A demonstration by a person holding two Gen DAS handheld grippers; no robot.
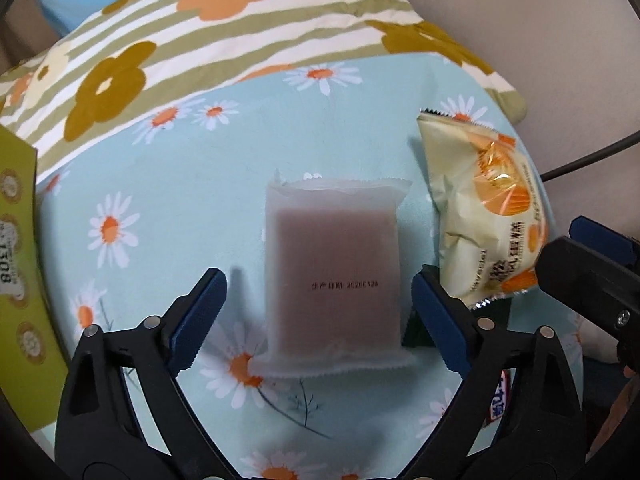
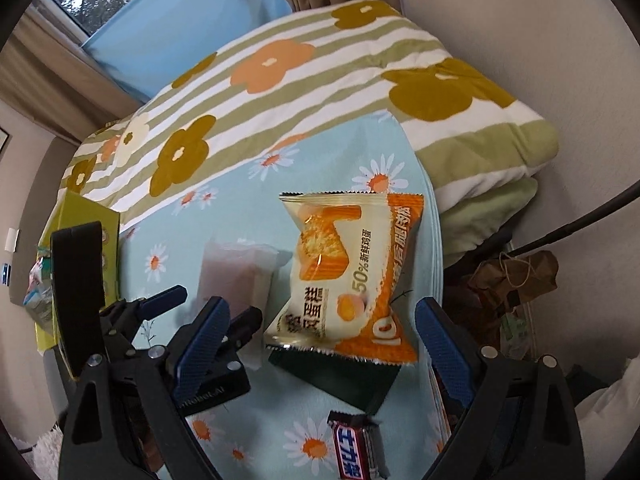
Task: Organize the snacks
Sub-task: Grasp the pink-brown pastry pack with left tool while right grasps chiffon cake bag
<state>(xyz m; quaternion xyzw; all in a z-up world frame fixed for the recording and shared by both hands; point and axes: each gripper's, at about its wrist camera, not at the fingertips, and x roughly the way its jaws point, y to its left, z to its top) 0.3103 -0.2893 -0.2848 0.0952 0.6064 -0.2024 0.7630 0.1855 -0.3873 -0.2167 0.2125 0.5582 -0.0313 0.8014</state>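
Note:
A frosted white packet with a brownish cake inside (image 1: 334,276) lies on the daisy-print blue sheet (image 1: 180,184). My left gripper (image 1: 320,312) is open, its blue pads on either side of the packet, not touching it. An orange and cream cake packet (image 2: 348,276) lies to its right, also in the left wrist view (image 1: 488,216). My right gripper (image 2: 324,340) is open around that packet's near end. A dark green packet (image 2: 340,376) lies under it. A chocolate bar (image 2: 354,452) lies nearer. The frosted packet (image 2: 236,276) and the left gripper (image 2: 208,304) show at left.
A folded striped flower quilt (image 2: 280,80) lies behind the snacks. A yellow-green box (image 1: 20,260) stands at the left, also in the right wrist view (image 2: 88,216). A brown paper bag (image 2: 516,272) and clutter sit beyond the bed's right edge, by the wall.

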